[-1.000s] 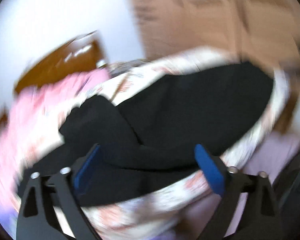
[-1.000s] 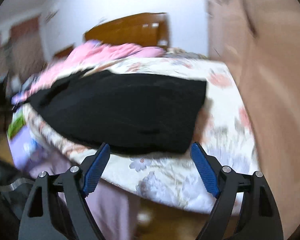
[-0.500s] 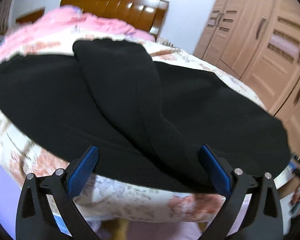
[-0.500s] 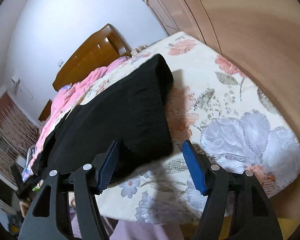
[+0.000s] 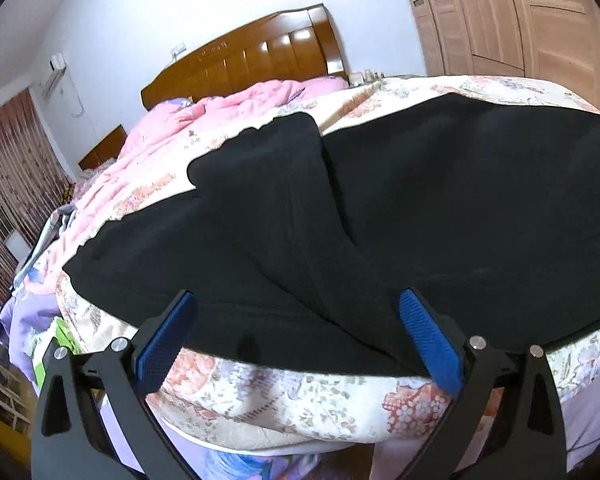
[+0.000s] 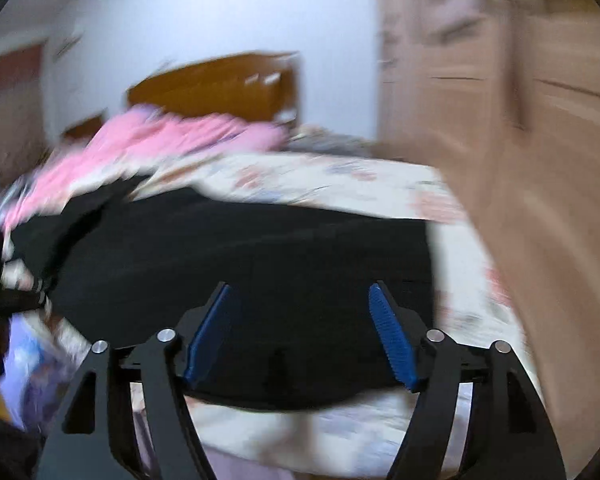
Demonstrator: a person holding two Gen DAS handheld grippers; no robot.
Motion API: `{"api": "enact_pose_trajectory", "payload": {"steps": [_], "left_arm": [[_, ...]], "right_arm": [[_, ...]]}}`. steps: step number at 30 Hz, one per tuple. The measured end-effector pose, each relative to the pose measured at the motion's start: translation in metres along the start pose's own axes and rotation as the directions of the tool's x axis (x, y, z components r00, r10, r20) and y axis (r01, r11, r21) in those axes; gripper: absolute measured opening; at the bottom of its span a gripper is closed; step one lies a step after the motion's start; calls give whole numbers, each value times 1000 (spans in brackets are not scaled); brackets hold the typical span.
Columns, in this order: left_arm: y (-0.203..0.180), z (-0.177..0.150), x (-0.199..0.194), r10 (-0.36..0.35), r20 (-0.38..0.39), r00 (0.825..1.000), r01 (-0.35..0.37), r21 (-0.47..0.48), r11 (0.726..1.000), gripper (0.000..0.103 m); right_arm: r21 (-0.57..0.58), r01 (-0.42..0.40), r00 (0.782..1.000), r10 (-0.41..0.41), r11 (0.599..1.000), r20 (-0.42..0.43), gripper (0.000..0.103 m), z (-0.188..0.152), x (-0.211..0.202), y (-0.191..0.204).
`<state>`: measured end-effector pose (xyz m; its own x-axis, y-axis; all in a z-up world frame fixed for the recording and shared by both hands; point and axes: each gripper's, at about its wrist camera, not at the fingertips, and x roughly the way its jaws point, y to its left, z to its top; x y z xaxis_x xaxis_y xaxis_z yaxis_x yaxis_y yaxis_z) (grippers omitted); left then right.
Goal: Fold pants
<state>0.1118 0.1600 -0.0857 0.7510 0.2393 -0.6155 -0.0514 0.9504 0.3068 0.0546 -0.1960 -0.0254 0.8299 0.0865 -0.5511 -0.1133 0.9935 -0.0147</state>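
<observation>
Black pants (image 5: 380,216) lie spread across the floral bedspread (image 5: 300,396), one part folded over in a ridge through the middle. My left gripper (image 5: 298,300) is open, its blue pads over the near hem of the pants at the bed's edge, holding nothing. In the blurred right wrist view the pants (image 6: 240,260) lie flat, and my right gripper (image 6: 300,292) is open just above their near edge.
A pink quilt (image 5: 204,128) is bunched at the head of the bed below a wooden headboard (image 5: 252,60). Wooden wardrobe doors (image 5: 520,20) stand at the right. Purple fabric and clutter (image 5: 24,320) hang at the bed's left side.
Both grippers have swung their views. The left one now looks more to the left along the bed. The right one has moved in over the pants' near edge and narrowed somewhat.
</observation>
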Motion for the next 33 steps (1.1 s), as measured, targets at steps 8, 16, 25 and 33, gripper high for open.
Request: {"api": "enact_pose_trajectory", "payload": {"steps": [8,16,25,33], "left_arm": [[14,-1,7,-91,-52,995,87,-79,993,102],[13,-2,8,-82,-56,995,77,-78,994,102],[10,-2,8,-71,-60,996,66,-70,995,102],[10,-2,7,-67,-57,996,64,-64,996,102]], "right_arm": [[22,-40,988,43,999,-147,71,-27,38,4],[-11,1,984,-3,1000,-179,72,-25,35,6],[-75,-8,994,0,997,-105,80,-8,32,43],[-130,-61,991,44,990,-128,81,-2,53,71]]}}
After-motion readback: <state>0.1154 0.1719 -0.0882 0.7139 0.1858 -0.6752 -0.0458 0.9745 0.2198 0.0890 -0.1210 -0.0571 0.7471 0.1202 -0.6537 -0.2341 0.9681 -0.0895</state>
